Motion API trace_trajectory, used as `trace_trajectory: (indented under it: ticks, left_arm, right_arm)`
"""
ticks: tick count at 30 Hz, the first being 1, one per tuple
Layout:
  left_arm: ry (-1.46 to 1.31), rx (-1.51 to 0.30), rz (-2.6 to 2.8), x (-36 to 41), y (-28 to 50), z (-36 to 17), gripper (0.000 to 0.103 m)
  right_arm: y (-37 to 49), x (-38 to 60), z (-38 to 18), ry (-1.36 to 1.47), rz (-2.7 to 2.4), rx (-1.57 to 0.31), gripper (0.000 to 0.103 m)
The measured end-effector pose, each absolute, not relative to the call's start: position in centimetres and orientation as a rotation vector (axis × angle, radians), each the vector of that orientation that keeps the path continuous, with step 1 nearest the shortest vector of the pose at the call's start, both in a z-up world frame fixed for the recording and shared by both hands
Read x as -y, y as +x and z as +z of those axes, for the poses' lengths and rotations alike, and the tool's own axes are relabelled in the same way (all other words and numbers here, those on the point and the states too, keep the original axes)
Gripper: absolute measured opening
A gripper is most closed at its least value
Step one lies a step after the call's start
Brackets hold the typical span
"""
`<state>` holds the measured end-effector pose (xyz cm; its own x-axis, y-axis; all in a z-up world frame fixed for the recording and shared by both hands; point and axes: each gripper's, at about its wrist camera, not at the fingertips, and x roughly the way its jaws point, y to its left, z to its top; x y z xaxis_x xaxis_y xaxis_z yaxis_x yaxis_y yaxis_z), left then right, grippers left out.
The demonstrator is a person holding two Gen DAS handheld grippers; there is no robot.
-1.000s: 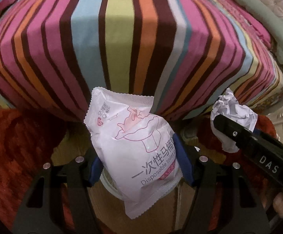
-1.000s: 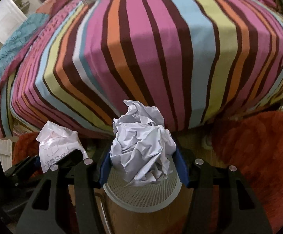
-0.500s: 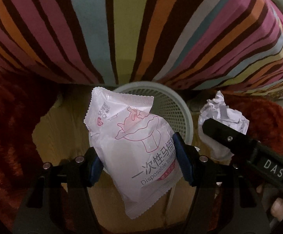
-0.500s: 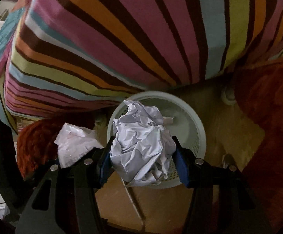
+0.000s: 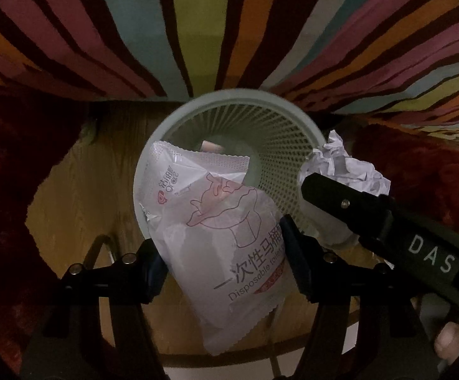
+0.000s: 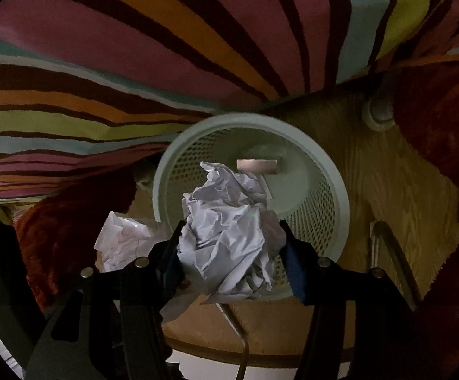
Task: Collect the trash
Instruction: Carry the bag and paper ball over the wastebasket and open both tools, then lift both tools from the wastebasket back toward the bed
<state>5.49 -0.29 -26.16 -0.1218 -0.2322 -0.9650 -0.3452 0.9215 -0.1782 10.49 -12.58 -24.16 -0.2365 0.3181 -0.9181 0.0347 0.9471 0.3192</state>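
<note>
The left tongs are seen in the left wrist view clamped on a white plastic sachet printed with a pink toilet drawing and the word "Disposable"; its lower half is pinched between the blue pads. The sachet is tilted, its top corner reaching over the mouth of a round pale-green perforated plastic wastebasket that stands on a wooden floor. A small pinkish scrap is visible at the bottom of the basket. To the right, the right tongs, marked "DAS", are seen gripping a crumpled ball of white paper just above the basket's right rim. A striped multicoloured bedcover hangs behind the basket, and a dark red shaggy rug is laid on either side.

In the right wrist view, the right tongs are shown closed on the crumpled paper ball, held between the blue pads over the near rim of the wastebasket. The pinkish scrap is seen lying flat on the basket's base. The white sachet is partly visible at the left, beside the basket's rim. The striped bedcover fills the upper frame, and the red rug and wooden floor are seen to the right.
</note>
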Motion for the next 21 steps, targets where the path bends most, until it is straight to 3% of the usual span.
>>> trace_trajectory:
  ticks: [3,4,5,6,7,10,21]
  left_arm:
    - [-0.461,-1.743,0.109,0.1,5.5,-26.9,0.066]
    - [-0.462,-1.755,0.118,0.1,5.4,-27.1,0.072]
    - [-0.453,-1.766,0.129,0.1,5.3,-27.3,0.087]
    - [-0.448,-1.772,0.136,0.0,5.3,-27.3,0.091]
    - [-0.445,-1.773,0.141,0.0,5.3,-27.4,0.091]
    - [-0.447,-1.777,0.14,0.0,5.1,-27.3,0.091]
    - [-0.462,-1.768,0.143,-0.3,5.0,-27.3,0.091]
  right_arm:
    - [10.4,13.0,-24.7,0.264,0.244,-1.835,0.06]
    - [10.4,13.1,-25.0,0.27,0.237,-1.849,0.061]
    - [10.3,13.2,-25.4,0.282,0.227,-1.869,0.067]
    - [10.3,13.3,-25.8,0.286,0.212,-1.885,0.075]
    - [10.2,13.5,-26.0,0.286,0.194,-1.894,0.086]
    - [10.4,14.5,-26.2,0.336,0.164,-1.884,0.095]
    - [10.4,15.3,-26.1,0.391,0.162,-1.87,0.095]
